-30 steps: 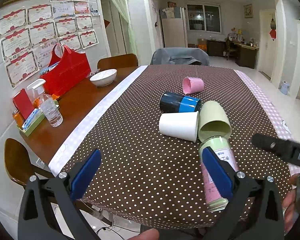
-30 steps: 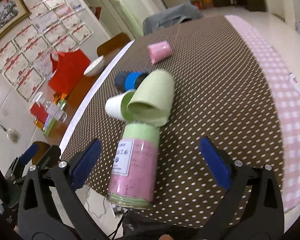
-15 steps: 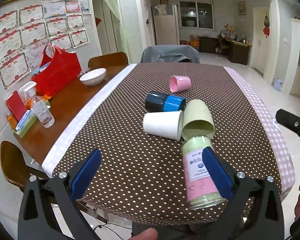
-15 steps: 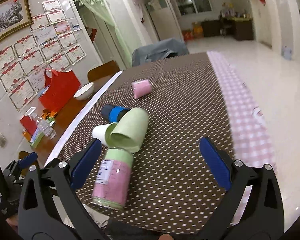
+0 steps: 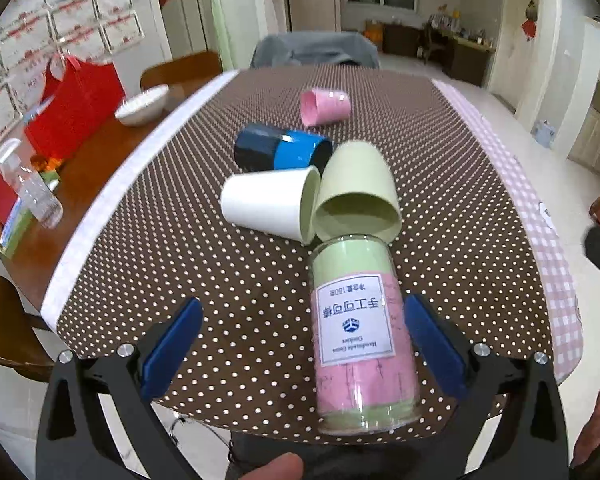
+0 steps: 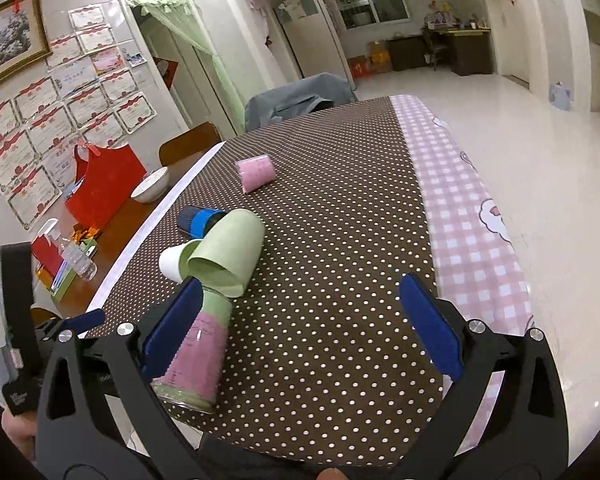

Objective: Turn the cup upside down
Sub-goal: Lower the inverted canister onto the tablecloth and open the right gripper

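Left gripper (image 5: 300, 344), blue pads, jaws spread wide, nothing between them but air; it sits low over the near edge of the brown polka-dot tablecloth (image 5: 204, 264). Right gripper (image 6: 300, 320) likewise released, holding nothing.

Five containers lie on their sides on the cloth. Nearest: clear plastic canister w/ pink-and-green contents and a white label (image 5: 360, 332), base toward the table edge. Its far end is touching or just short of the mouth of a pale green plastic cup (image 5: 360, 188) — can't tell which. White plastic cup (image 5: 268, 204) rests against the green one, rims together. Behind: blue-and-black cylindrical cup (image 5: 280, 152), then small pink cup (image 5: 326, 106), well apart.

Off the cloth, left: white bowl (image 5: 142, 106), red bag (image 5: 76, 108).
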The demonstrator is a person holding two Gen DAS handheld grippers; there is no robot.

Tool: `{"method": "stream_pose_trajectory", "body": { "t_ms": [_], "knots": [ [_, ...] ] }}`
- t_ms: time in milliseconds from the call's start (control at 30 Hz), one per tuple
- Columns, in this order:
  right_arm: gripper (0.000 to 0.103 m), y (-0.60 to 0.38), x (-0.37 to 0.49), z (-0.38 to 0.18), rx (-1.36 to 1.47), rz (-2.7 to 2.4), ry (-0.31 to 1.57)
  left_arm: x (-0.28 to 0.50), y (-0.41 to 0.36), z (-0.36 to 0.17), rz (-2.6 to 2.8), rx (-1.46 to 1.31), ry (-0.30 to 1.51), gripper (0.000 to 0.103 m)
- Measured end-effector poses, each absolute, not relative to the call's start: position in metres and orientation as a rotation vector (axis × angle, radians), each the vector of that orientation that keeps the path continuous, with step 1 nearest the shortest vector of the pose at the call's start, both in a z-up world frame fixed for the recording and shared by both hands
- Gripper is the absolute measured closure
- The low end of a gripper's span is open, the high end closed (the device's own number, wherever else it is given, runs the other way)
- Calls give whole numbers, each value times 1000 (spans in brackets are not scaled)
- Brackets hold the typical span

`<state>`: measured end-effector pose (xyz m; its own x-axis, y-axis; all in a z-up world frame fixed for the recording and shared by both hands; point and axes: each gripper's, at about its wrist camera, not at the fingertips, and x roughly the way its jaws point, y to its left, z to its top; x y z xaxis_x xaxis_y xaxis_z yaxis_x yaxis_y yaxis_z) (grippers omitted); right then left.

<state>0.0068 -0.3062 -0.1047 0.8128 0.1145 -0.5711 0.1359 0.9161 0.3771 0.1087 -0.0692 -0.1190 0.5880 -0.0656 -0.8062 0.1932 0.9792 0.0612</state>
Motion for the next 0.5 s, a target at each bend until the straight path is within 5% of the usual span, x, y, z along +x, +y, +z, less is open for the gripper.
{"method": "stream_pose_trajectory", "body": {
  "t_ms": [500],
  "knots": [
    [6,-325,10,-121,485,-24,646,171,-86,-162,-233,75,1191,4]
  ]
}}
